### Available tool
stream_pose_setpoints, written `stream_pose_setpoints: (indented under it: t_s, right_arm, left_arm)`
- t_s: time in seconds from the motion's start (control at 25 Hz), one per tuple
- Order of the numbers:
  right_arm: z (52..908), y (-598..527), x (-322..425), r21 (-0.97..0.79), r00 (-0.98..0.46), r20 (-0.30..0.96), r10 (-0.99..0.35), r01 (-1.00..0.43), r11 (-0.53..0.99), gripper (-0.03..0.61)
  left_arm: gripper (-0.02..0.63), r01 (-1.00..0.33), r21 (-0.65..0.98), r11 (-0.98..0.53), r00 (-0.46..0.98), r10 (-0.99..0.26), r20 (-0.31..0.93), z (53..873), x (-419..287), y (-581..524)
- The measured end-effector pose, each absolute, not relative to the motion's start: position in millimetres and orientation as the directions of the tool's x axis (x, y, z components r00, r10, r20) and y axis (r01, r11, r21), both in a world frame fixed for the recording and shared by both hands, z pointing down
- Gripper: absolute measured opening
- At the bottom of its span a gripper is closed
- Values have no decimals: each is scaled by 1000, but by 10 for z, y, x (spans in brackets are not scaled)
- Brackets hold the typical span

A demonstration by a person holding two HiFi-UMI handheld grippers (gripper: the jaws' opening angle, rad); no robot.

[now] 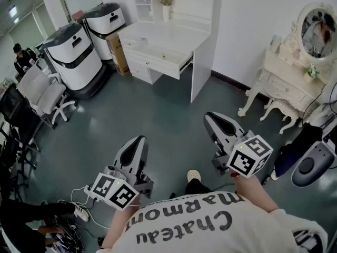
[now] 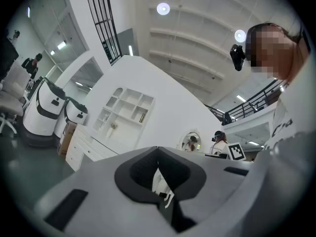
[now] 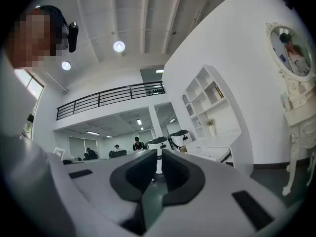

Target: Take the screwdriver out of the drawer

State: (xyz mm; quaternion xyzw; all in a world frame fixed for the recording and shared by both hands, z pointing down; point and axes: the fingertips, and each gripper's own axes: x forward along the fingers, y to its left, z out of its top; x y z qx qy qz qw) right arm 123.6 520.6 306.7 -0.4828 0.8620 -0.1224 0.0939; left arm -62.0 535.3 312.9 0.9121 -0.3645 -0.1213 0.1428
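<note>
The white desk (image 1: pixel 163 36) stands across the room, against the back wall. One of its drawers (image 1: pixel 158 65) is pulled out a little; no screwdriver shows in any view. My left gripper (image 1: pixel 138 142) is held low in front of the body, jaws together and empty, well short of the desk. My right gripper (image 1: pixel 213 119) is alongside it, also shut with nothing between the jaws. In the left gripper view the left gripper (image 2: pixel 158 149) looks toward the desk (image 2: pixel 91 139). In the right gripper view the right gripper (image 3: pixel 157 154) has the desk (image 3: pixel 212 149) off to its right.
Two white machines (image 1: pixel 73 57) and a cardboard box (image 1: pixel 118 51) stand left of the desk. White chairs (image 1: pixel 39 91) are at far left. An ornate vanity with a mirror (image 1: pixel 287 83) is at right. Cables (image 1: pixel 79 199) lie on the grey floor at lower left.
</note>
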Motion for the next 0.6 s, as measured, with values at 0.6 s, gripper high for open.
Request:
stream_pose_setpoints:
  t_s: [0.6]
  right_arm:
    - [3385, 4487, 1344, -334, -516, 34, -856, -813, 477, 48]
  left_arm:
    - [25, -683, 366, -632, 653, -753, -81, 3338, -615, 4668]
